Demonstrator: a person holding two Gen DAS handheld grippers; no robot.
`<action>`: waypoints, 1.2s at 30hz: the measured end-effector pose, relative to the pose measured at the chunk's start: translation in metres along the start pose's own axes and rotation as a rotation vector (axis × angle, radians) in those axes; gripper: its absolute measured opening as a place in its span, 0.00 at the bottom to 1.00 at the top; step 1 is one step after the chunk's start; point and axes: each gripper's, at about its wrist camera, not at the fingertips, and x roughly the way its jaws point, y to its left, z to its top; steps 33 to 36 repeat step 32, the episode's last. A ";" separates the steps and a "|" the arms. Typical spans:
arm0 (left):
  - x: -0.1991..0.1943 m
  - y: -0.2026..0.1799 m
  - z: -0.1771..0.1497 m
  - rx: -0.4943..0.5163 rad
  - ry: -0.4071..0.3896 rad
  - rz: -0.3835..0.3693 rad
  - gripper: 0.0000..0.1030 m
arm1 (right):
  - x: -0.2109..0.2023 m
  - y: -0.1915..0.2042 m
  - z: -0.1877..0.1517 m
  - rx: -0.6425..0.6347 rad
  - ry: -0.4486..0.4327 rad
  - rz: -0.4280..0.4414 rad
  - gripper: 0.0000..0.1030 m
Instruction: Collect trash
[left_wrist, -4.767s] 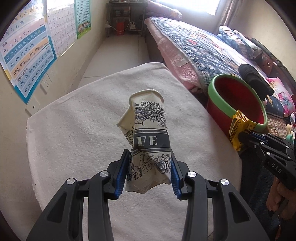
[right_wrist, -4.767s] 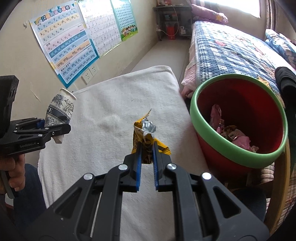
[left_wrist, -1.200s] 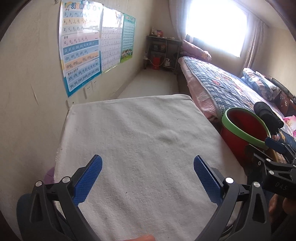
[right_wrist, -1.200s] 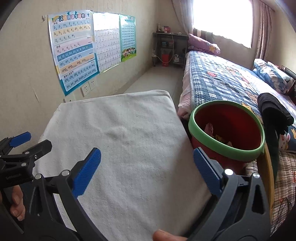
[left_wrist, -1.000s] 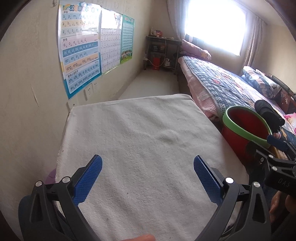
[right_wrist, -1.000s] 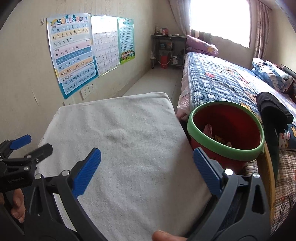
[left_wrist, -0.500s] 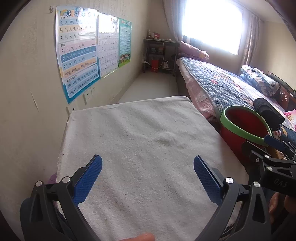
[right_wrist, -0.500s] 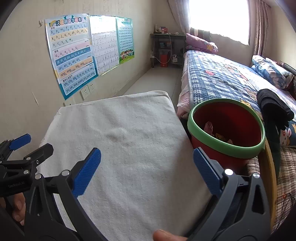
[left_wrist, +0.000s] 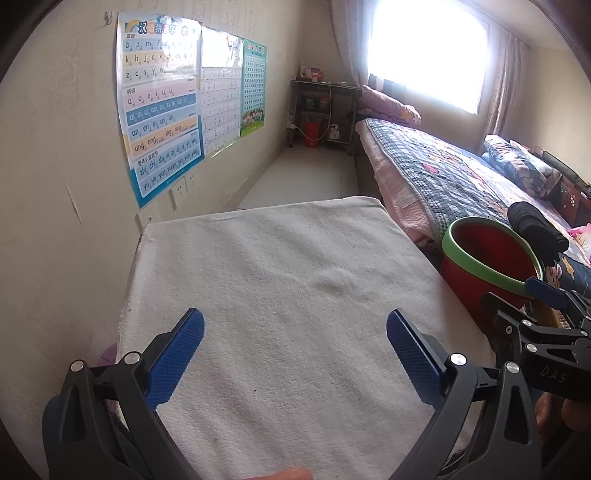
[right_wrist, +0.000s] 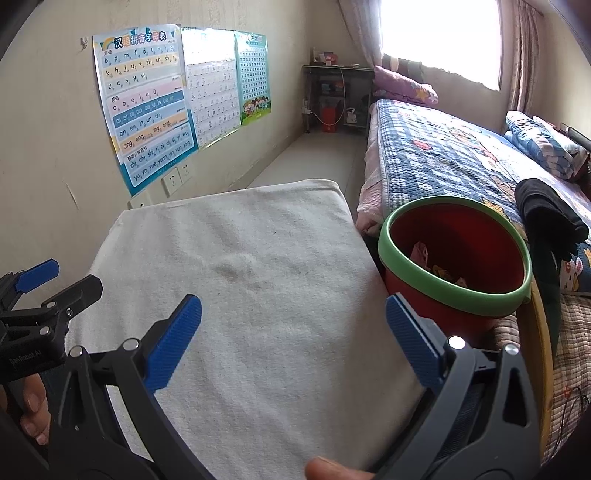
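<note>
Two pairs of tongs spread wide over a cloth-covered counter

Two views look along a counter (left_wrist: 295, 295) draped in a white, towel-like cloth with a faint stain near its middle. Its left edge runs close to a cream wall carrying alphabet posters (left_wrist: 162, 107) and sockets; its right edge meets a red bin with a green rim (right_wrist: 458, 295), which stands between the counter and a bed (right_wrist: 443, 158) under a patterned quilt. Scraps of trash (right_wrist: 439, 269) lie inside the bin. A bright window (left_wrist: 428, 51) fills the far wall, with a small shelf unit (left_wrist: 321, 110) below it.

Left tongs (left_wrist: 295, 354) are spread wide and hold nothing, their blue pads (left_wrist: 177, 354) hovering above bare cloth. Right tongs (right_wrist: 295, 336) are likewise wide apart and hold nothing, the right pad sitting over the counter's right edge beside the bin. Each pair shows at the margin of the other's view.

Cloth ahead of both pairs carries no objects up to the far edge
</note>
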 end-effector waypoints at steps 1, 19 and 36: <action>0.000 0.000 0.000 -0.001 0.002 0.000 0.92 | 0.000 0.000 0.000 0.001 0.001 0.001 0.95; 0.000 0.000 0.000 -0.010 0.007 -0.012 0.92 | 0.003 -0.002 -0.001 0.010 0.015 0.004 0.95; 0.002 0.003 0.000 -0.026 0.014 0.004 0.92 | 0.003 -0.002 -0.003 0.006 0.016 0.005 0.95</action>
